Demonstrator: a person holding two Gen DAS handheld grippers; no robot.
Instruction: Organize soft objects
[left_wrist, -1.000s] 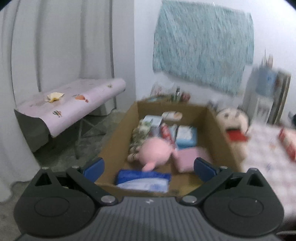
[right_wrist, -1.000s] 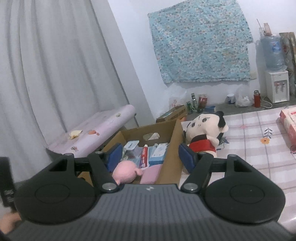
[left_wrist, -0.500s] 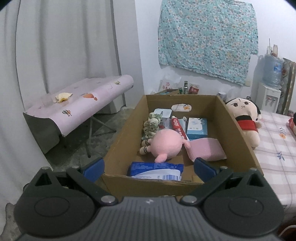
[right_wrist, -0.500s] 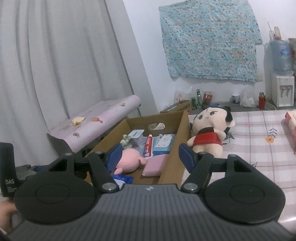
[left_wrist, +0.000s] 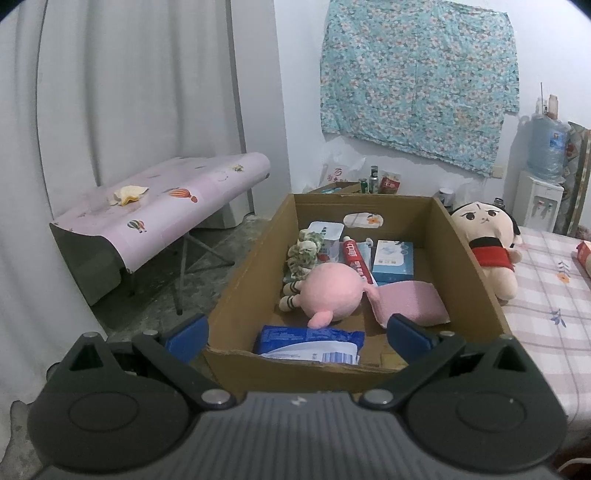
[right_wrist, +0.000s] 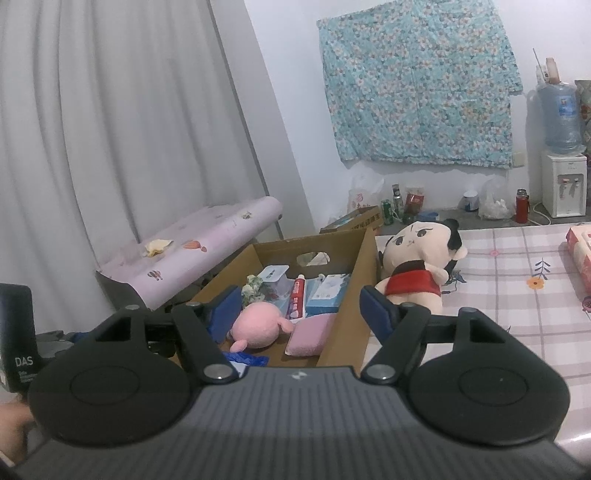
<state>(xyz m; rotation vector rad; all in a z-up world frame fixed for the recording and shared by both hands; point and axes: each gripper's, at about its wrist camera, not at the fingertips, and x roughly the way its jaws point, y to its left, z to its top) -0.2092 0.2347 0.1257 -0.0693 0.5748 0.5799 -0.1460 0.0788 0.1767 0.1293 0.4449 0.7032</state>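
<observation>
A cardboard box (left_wrist: 469, 266) (right_wrist: 354, 280) stands at the bed's left edge. In it lie a pink plush (left_wrist: 330, 291) (right_wrist: 258, 325), a pink cushion (left_wrist: 410, 301) (right_wrist: 310, 330), a green-patterned plush (left_wrist: 304, 253), a blue packet (left_wrist: 310, 341), a toothpaste box (left_wrist: 354, 258) and a tissue box (left_wrist: 393, 258). A doll in red (left_wrist: 487, 243) (right_wrist: 421, 266) lies on the bed right of the box. My left gripper (left_wrist: 297, 338) is open and empty over the box's near edge. My right gripper (right_wrist: 299, 312) is open and empty, short of the box and doll.
A checked pink bedsheet (right_wrist: 517, 280) covers the bed. A red packet (right_wrist: 581, 254) lies at its right. A folding table with a lilac cover (left_wrist: 162, 206) stands to the left. Bottles and a water dispenser (right_wrist: 561, 184) stand by the far wall.
The left gripper has swung so that the box sits centred and sharp in its view. The right gripper has moved a little nearer the box and doll. Both stay open.
</observation>
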